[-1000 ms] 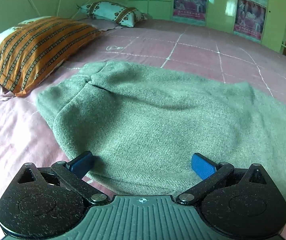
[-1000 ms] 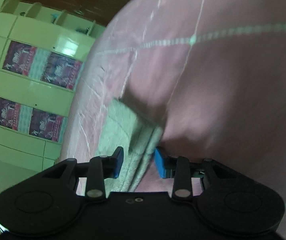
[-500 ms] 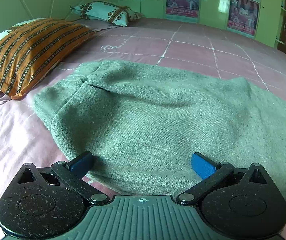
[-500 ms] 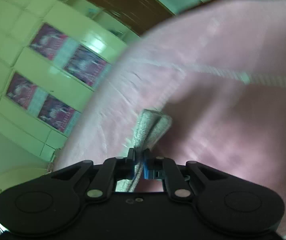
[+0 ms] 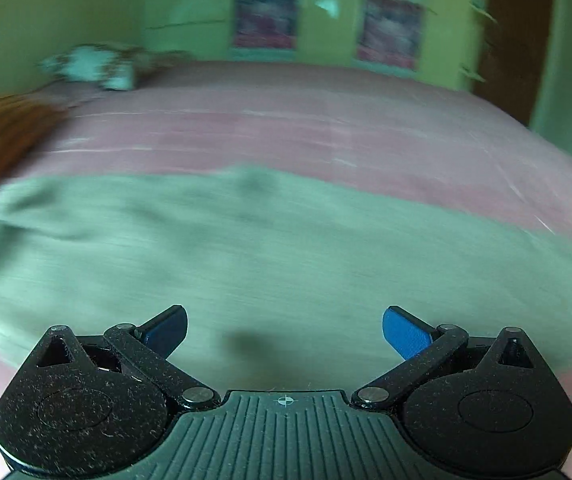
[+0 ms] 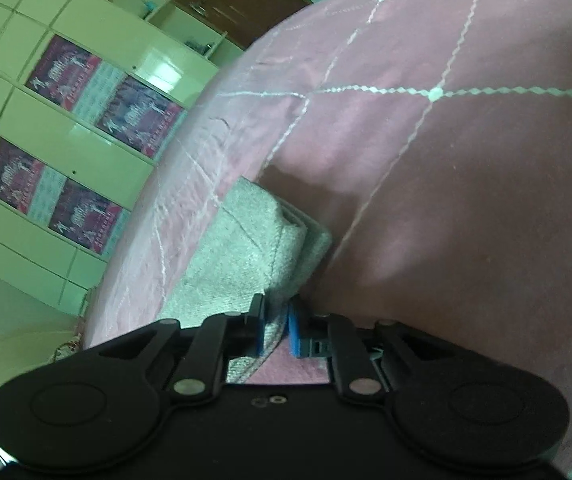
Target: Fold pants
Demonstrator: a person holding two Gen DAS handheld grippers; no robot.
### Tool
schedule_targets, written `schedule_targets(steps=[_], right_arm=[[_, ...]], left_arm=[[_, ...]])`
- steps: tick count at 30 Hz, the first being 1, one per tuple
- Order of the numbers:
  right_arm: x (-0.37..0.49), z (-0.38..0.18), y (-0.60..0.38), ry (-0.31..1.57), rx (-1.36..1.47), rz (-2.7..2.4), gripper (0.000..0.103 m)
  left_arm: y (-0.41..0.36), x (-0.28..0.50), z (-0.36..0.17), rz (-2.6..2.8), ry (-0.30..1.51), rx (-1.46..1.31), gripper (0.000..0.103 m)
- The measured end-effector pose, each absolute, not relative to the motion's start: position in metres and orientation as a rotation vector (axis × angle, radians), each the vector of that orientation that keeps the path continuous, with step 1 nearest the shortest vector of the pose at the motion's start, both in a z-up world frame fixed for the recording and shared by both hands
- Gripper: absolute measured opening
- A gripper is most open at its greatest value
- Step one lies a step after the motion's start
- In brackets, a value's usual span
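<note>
Tilted downward over a pink bed [image 6: 466, 200], the right gripper [image 6: 275, 330] pinches a folded end of the grey-green pants [image 6: 254, 248] between its jaws, which have just eased slightly apart, while the left gripper [image 5: 285, 330] hangs wide open above the pants' [image 5: 286, 248] broad, blurred spread.

The pants [image 6: 246, 248] are coarse, fuzzy grey-green knit cloth. The bed [image 6: 466, 200] sheet is smooth pink cloth with stitched lines. The cupboard [image 6: 98, 32] fronts look glossy.
</note>
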State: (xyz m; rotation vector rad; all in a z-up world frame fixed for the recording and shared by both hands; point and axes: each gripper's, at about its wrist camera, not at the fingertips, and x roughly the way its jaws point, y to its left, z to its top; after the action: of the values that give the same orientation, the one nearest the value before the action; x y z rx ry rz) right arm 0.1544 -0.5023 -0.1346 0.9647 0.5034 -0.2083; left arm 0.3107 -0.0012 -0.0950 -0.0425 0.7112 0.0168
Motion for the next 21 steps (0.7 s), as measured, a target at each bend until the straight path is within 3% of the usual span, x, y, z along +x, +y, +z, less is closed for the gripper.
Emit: schedule_targets(steps=[8,21], right_arm=[[0.147,-0.132,-0.504,0.462,0.936,-0.185,0.01],[0.142,-0.143,-0.515,0.42,1.05,-0.179,0.01]], left_arm=[[-0.148,0.312,-0.102,-0.068,0.769,0.02,0.103],[-0.168,0.304,-0.107,-0.04,0.773,0.051,0.103]])
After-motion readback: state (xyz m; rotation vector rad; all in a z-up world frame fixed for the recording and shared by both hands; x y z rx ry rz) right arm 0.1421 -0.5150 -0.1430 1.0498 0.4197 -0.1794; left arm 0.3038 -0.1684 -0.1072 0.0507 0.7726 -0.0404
